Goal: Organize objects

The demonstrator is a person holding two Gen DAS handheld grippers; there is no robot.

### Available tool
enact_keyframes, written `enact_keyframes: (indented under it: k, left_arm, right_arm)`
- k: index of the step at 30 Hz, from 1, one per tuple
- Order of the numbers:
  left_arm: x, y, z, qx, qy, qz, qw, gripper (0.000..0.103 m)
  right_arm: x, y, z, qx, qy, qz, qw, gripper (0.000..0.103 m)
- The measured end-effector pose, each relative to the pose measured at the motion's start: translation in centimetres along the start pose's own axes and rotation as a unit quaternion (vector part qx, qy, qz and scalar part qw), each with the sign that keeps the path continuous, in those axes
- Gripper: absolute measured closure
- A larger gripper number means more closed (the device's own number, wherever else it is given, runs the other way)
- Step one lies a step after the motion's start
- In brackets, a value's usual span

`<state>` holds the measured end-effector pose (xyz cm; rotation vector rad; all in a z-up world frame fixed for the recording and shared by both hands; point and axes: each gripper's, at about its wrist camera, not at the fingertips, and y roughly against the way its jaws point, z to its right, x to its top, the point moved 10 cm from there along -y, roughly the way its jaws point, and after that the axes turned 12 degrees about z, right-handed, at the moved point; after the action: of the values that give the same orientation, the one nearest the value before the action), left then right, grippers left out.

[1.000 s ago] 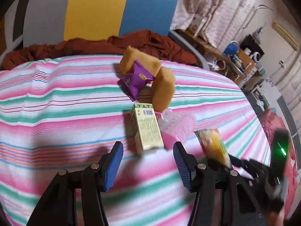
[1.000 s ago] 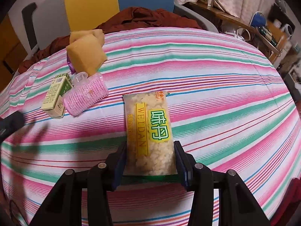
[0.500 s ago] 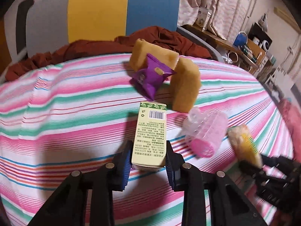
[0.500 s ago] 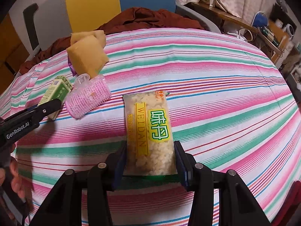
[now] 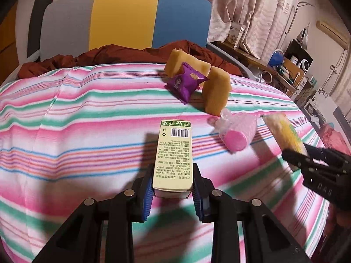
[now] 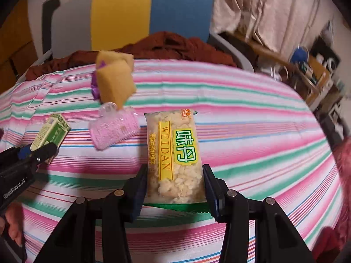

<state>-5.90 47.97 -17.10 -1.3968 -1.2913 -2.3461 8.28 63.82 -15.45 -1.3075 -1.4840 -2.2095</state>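
left gripper [image 5: 173,191] is clamped on the near end of the green box [image 5: 174,155], long axis straight out along the fingers, raised over the striped bed [image 5: 87,131]. right gripper [image 6: 174,188] pinches the snack packet [image 6: 175,155] likewise, lengthwise. pink roll [image 5: 238,133] lies between them.

Bed had a pink/green/white striped sheet [image 5: 87,114], with a rumpled rust-red blanket [image 5: 122,54] at its far edge. Grey/yellow/blue panelled headboard [image 5: 125,17] stood behind. Pale patterned curtains [image 5: 252,11] hung at right above a cluttered wooden desk [image 5: 283,74]. Warm, dim light.
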Motion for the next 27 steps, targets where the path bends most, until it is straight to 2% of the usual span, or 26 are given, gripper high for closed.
enact_keyframes:
  k: [6,13,18,27]
  left_arm:
    - [-1.3,2.5,-1.5,0.013,-0.01,0.015,0.9997,0.073]
    - [-2.8,6.5,-4.8,0.033,0.033,0.031,0.9984,0.073]
    - [-3.8,9.1,-5.1,0.032,0.011,0.042,0.9986,0.073]
    - [-2.8,15.3,-5.3,0.02,-0.024,0.088,0.9956,0.073]
  right_arm:
    - [1.0,0.9,-1.1,0.006,0.02,0.027,0.999,0.055]
    - [2.6,2.2,-2.2,0.036,0.009,0.076,0.996,0.055]
    - [2.6,2.5,-3.7,0.053,0.027,0.087,0.994,0.055]
    - [2.3,3.2,-6.2,0.074,0.065,0.103,0.99,0.055]
